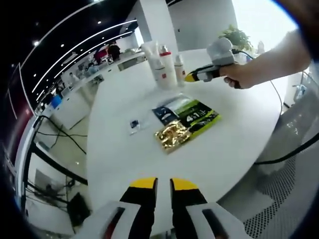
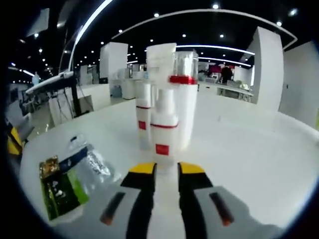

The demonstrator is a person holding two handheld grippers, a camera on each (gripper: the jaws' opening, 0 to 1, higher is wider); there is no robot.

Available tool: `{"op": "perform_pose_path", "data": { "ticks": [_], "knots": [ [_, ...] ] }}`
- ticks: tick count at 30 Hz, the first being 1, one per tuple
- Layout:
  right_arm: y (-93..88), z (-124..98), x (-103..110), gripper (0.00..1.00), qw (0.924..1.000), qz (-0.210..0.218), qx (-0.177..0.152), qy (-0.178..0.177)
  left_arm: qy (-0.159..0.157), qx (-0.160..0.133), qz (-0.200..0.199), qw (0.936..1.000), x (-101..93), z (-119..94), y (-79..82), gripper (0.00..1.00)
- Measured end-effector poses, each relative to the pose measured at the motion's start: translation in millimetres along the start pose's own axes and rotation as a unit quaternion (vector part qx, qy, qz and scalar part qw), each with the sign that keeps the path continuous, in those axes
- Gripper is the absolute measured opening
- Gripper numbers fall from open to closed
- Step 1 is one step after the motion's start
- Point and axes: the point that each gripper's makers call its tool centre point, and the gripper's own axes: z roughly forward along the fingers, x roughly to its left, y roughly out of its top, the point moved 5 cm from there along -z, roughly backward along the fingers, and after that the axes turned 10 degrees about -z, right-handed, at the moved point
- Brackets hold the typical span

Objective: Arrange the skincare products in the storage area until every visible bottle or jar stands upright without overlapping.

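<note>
Three bottles: they stand upright in a tight cluster at the far side of your round white table (image 1: 124,149) in the left gripper view: a tall tube (image 1: 152,52), a bottle with a red band (image 1: 168,67) and a small bottle (image 1: 180,64).
Cluster up close: in the right gripper view the small bottle (image 2: 163,130) stands nearest you, upright, with a red square on its label; the clear-capped bottle with the red band (image 2: 184,99) is just behind it, the tube (image 2: 158,62) is behind that, and a slim bottle (image 2: 143,117) sits to the left, all close together.
Left gripper: your left tongs (image 1: 164,185) hover at the near edge of the table, well apart from the bottles, jaws narrow with only a thin gap and nothing between them.
Right gripper: your right tongs (image 2: 166,169) point straight at the small bottle, jaws narrow, yellow tips just in front of its base; whether they touch it cannot be told.
Right hand: in the left gripper view your hand (image 1: 239,75) holds the right tongs (image 1: 190,77) just beside the small bottle.
Packets: a green and black sachet (image 1: 197,115), a gold foil sachet (image 1: 172,133) and a clear one with a dark label (image 1: 168,110) lie flat and overlapping mid-table, well apart from the bottles.
Small item: a little dark and white thing (image 1: 134,124) lies left of the packets; too small to identify.
</note>
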Motion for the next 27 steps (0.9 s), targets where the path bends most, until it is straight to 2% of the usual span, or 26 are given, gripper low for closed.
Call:
{"op": "perform_pose_path", "data": {
  "ticks": [6,13,27],
  "knots": [
    [5.1,4,1,0.16,1.0,-0.001,-0.002,0.006,0.001,0.001,-0.002,1.0,0.6,0,-0.7,0.11],
    [8.5,15,1,0.16,0.9997,0.023,0.006,0.004,0.001,0.001,-0.001,1.0,0.4,0,-1.3,0.11],
    [12.0,18,-1,0.16,0.9991,0.041,0.011,-0.004,0.001,0.001,0.003,1.0,0.9,0,-1.4,0.11]
  ]
}}
